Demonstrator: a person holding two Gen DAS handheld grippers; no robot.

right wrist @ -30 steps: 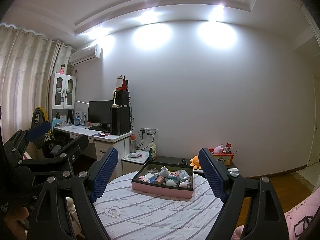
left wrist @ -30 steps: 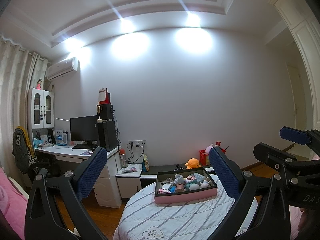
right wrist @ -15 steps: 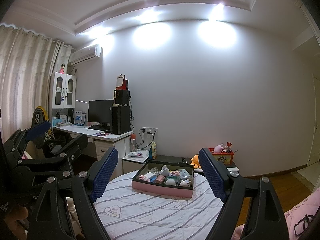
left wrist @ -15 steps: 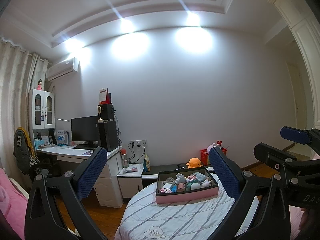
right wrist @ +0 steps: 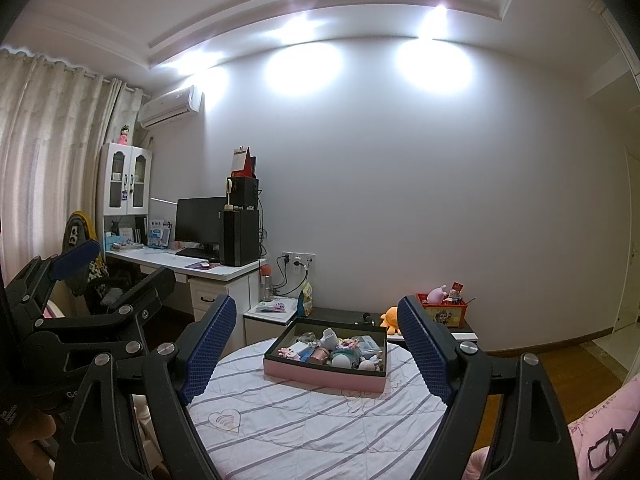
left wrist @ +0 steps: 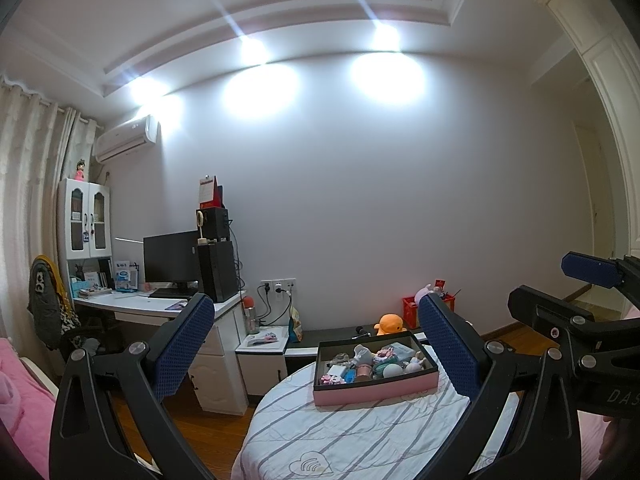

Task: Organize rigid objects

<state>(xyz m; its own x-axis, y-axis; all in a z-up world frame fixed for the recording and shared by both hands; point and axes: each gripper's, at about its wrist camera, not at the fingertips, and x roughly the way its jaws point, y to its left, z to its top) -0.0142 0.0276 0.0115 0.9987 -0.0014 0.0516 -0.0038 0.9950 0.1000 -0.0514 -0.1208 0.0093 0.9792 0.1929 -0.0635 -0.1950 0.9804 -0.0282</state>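
Pink box point(right wrist: 320, 376) of trinkets unmoved on the striped cloth point(right wrist: 304, 420), both grippers' fingers point(right wrist: 208, 348) as before: wide apart, empty.

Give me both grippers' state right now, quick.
Left gripper: open, holding nothing, short of the pink box.
Right gripper: open, holding nothing.

I see white desk point(right wrist: 224, 266) with dark monitor point(right wrist: 200, 220) and black tower point(right wrist: 240, 236), air conditioner point(left wrist: 126, 138) on wall, orange plush point(left wrist: 390, 323), red bin point(right wrist: 442, 312), curtains point(right wrist: 44, 152) left.
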